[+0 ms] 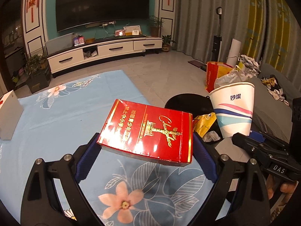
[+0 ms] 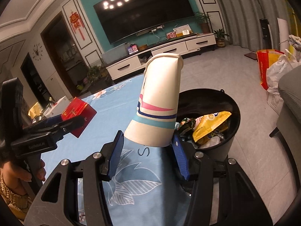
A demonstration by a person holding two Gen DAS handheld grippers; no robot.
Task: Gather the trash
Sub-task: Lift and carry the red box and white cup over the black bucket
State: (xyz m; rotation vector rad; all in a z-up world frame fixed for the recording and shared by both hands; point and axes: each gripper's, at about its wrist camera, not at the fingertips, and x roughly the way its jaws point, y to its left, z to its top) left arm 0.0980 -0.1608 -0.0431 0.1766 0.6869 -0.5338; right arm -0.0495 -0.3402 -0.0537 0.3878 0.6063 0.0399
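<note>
My left gripper (image 1: 145, 150) is shut on a red cigarette box (image 1: 148, 131) and holds it above the blue flowered tablecloth (image 1: 65, 109). The box also shows in the right wrist view (image 2: 79, 114), held by the left gripper (image 2: 75, 120). My right gripper (image 2: 148, 146) is shut on a white paper cup (image 2: 158, 105) with pink and blue stripes, squashed at its rim, beside the black trash bin (image 2: 231, 103). The cup also shows in the left wrist view (image 1: 233, 109), with the bin (image 1: 186, 101) behind it. The bin holds a yellow wrapper (image 2: 208, 126) and other litter.
A white box (image 1: 9, 116) sits at the table's left edge. A red and yellow bag (image 2: 267, 66) and white plastic bags stand on the floor beyond the bin. A grey sofa (image 2: 289, 98) is on the right. A TV cabinet (image 1: 105, 50) lines the far wall.
</note>
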